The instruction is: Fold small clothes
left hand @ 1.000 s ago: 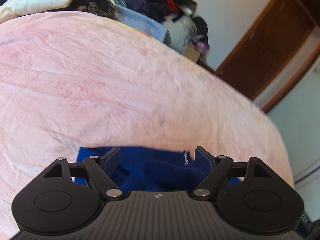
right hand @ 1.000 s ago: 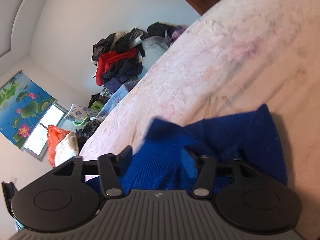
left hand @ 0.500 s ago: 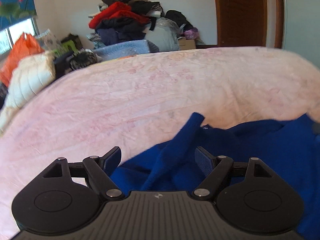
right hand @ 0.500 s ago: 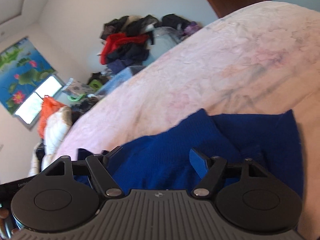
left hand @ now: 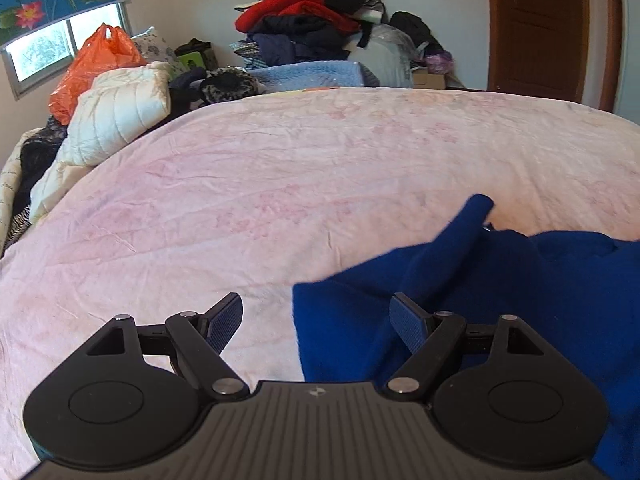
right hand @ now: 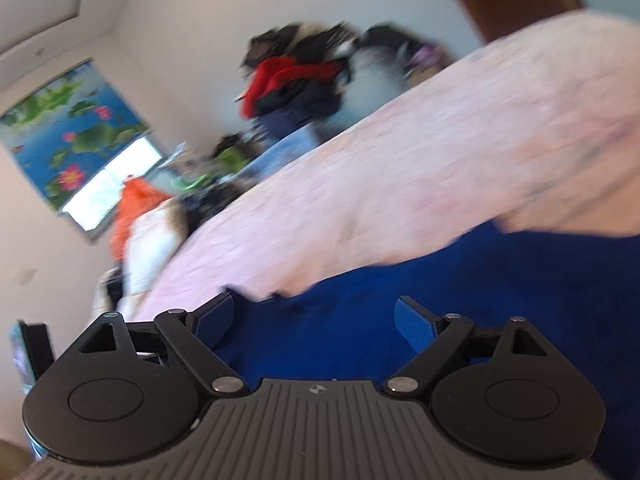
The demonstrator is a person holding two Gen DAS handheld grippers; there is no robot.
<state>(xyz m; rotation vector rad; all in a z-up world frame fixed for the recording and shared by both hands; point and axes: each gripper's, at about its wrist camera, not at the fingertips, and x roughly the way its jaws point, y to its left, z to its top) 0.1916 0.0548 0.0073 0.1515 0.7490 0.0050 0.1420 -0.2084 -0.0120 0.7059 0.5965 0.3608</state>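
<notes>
A dark blue knitted garment (left hand: 520, 280) lies rumpled on the pink bed sheet (left hand: 280, 184), at the lower right of the left wrist view, one fold sticking up. My left gripper (left hand: 318, 320) is open and empty, over the garment's left edge. In the blurred right wrist view the same blue garment (right hand: 440, 288) fills the lower part, and my right gripper (right hand: 314, 318) is open above it with nothing between its fingers.
A white quilted pillow (left hand: 120, 120) and an orange plastic bag (left hand: 92, 64) lie at the bed's far left. A heap of dark and red clothes (left hand: 312, 24) stands behind the bed. A brown door (left hand: 536, 28) is at the far right.
Both grippers have opened wider and let the blue garment drop onto the sheet. The left gripper has swung left and levelled out. The right wrist view is in motion blur.
</notes>
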